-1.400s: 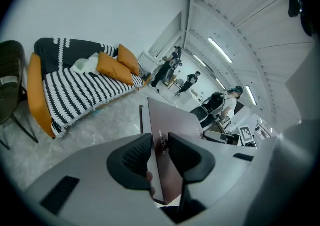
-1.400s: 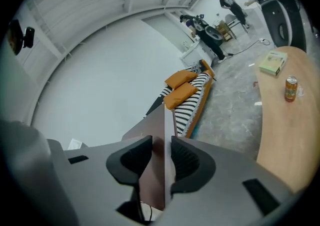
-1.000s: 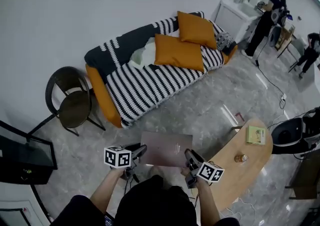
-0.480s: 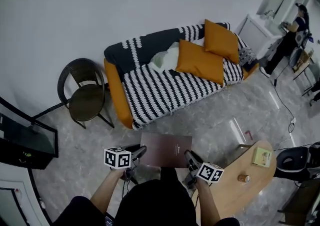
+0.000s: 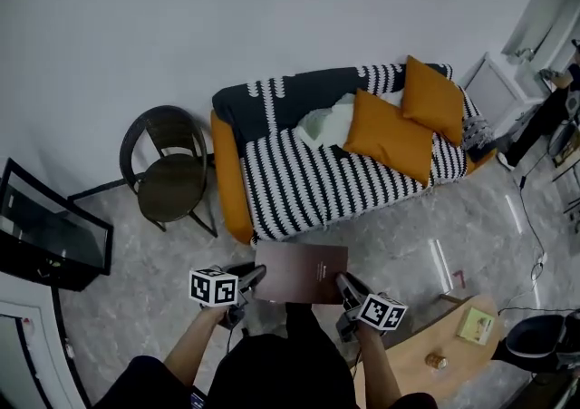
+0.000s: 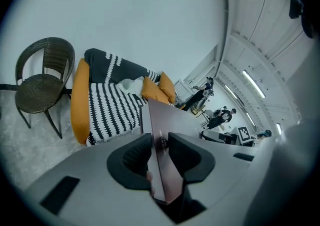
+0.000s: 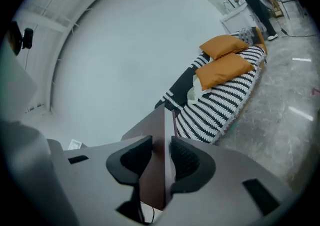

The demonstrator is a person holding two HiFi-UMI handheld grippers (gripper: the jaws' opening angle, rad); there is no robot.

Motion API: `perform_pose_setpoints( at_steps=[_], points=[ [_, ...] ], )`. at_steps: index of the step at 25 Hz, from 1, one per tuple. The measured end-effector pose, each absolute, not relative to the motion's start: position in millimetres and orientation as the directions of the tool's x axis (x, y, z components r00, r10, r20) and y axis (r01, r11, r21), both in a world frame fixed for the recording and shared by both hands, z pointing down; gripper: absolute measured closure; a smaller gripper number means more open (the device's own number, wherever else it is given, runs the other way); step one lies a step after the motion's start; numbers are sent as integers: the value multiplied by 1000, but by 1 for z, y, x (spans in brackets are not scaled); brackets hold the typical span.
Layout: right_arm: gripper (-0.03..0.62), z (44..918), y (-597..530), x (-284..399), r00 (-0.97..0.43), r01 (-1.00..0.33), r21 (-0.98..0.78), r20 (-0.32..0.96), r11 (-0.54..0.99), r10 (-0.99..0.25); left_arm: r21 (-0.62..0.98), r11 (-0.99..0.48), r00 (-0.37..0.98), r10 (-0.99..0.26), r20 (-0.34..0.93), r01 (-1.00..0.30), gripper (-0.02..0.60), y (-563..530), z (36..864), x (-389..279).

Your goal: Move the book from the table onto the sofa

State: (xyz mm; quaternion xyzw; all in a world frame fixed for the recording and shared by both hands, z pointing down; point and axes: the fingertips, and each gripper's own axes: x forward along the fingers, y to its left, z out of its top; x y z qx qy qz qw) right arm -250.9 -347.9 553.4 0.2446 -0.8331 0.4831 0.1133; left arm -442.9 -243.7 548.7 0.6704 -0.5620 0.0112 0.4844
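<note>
I hold the book [image 5: 302, 273] with both tools. My left gripper [image 5: 256, 275] is clamped on the book's left edge. My right gripper [image 5: 343, 283] is clamped on its right edge. In each gripper view, the two dark jaws press on the brown cover from both sides.

The book lies flat, up in the air over the grey floor. It is near the front of the sofa [image 5: 234, 182] but not on it.

The sofa has a black and white striped blanket [image 5: 308, 182] over it. Two orange cushions [image 5: 391, 137] lie on the sofa, and a pale cloth [image 5: 324, 124] sits beside them. A dark round chair [image 5: 170, 182] stands just beside the sofa's orange arm. The wood table [image 5: 419, 378] is well apart from the sofa, with a small yellow-green pad [image 5: 476, 326] on it.
</note>
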Motion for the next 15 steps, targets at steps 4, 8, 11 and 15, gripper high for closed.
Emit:
perform_pose_setpoints(
  at_steps=[4,8,11,15],
  points=[
    [457,555,-390,-270,-869,-496,-755,425,429,-255,633,139,334,-752,568,-762,463,-278,549,-458],
    [457,554,-434,-285,-883,-468,-765,420,442,-207,627,171,298,-766,570,-760,465,-317,543,-470],
    [457,556,-461,-297,-892,-450,-773,417,446,-178,623,196,269,-776,571,-757,466,-341,542,-479],
    [457,555,-490,-308,-899,-432,-777,410,458,-152,623,218,247,-782,572,-752,466,-361,540,-485]
  ],
)
